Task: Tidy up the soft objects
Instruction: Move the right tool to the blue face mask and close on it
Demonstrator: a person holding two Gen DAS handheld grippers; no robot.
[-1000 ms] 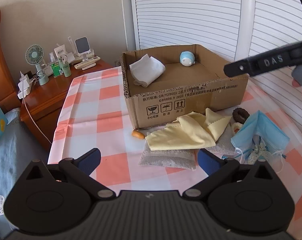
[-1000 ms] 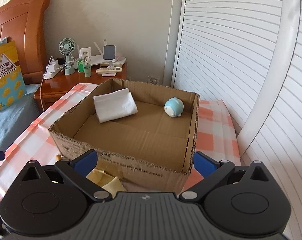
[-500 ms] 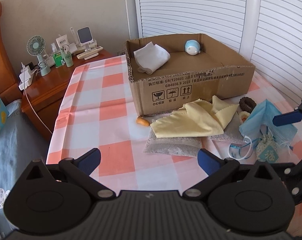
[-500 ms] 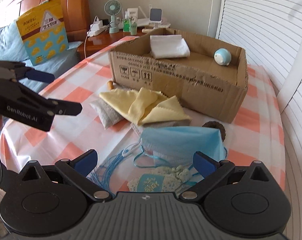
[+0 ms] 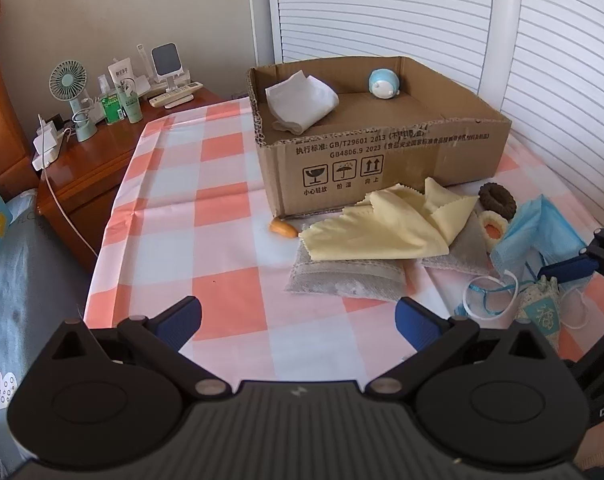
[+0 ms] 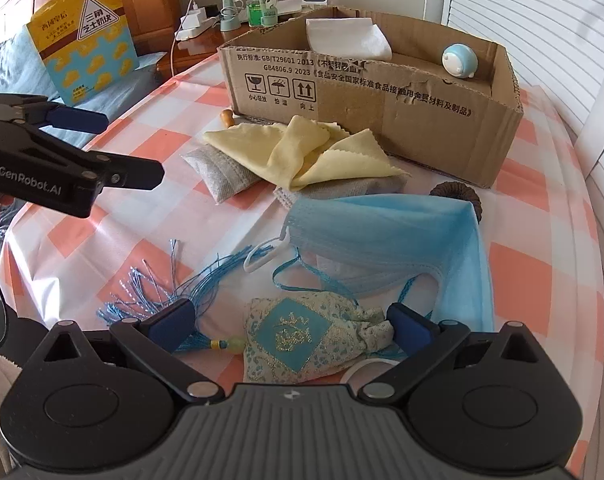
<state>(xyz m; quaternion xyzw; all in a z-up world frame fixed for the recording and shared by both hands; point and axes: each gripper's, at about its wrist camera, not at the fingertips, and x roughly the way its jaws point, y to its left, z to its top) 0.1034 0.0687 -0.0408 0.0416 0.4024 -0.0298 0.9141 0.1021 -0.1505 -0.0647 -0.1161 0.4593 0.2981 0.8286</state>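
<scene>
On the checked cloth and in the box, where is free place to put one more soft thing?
Free: the cloth left of the cardboard box, and the box floor between the white folded cloth and blue toy. Crowded: in front of the box, around the yellow cloth, face mask and sachet.

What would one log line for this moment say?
right gripper: open, straddling sachet | left gripper: open, empty | cardboard box: holds white cloth, blue toy

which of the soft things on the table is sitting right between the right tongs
The embroidered sachet with the blue tassel. It lies between the open right tongs, while the blue face mask and yellow cloth lie farther ahead.
</scene>
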